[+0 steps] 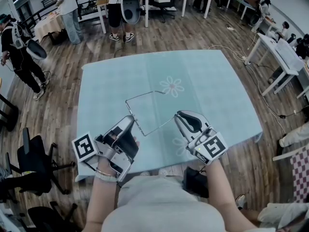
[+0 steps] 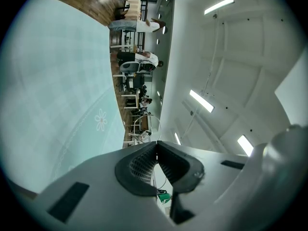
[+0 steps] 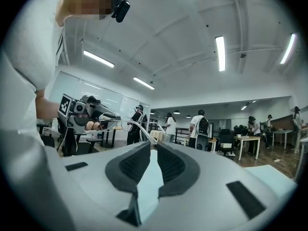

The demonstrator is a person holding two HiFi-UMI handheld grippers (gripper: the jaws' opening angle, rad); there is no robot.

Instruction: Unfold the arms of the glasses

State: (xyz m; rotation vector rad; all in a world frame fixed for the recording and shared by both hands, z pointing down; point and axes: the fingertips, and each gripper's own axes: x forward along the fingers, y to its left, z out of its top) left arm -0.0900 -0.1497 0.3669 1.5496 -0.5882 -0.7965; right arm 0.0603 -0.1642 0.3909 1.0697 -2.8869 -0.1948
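A pair of thin wire-framed glasses (image 1: 140, 96) hangs in the air above the light blue tablecloth (image 1: 212, 86), held between both grippers. My left gripper (image 1: 131, 120) is shut on one end of the frame; in the left gripper view its jaw tips (image 2: 156, 142) meet on the thin wire, with a round lens rim (image 2: 147, 115) just beyond. My right gripper (image 1: 177, 116) is shut on the other thin arm. In the right gripper view the arm (image 3: 140, 129) runs from the jaw tips (image 3: 153, 145) toward the left gripper (image 3: 115, 118). Both grippers point roughly level.
The cloth has a flower print (image 1: 172, 86). Black office chairs (image 1: 34, 161) stand at the left. A white desk (image 1: 282, 57) with cables on the floor is at the right. Several people (image 1: 67, 11) stand by desks at the back.
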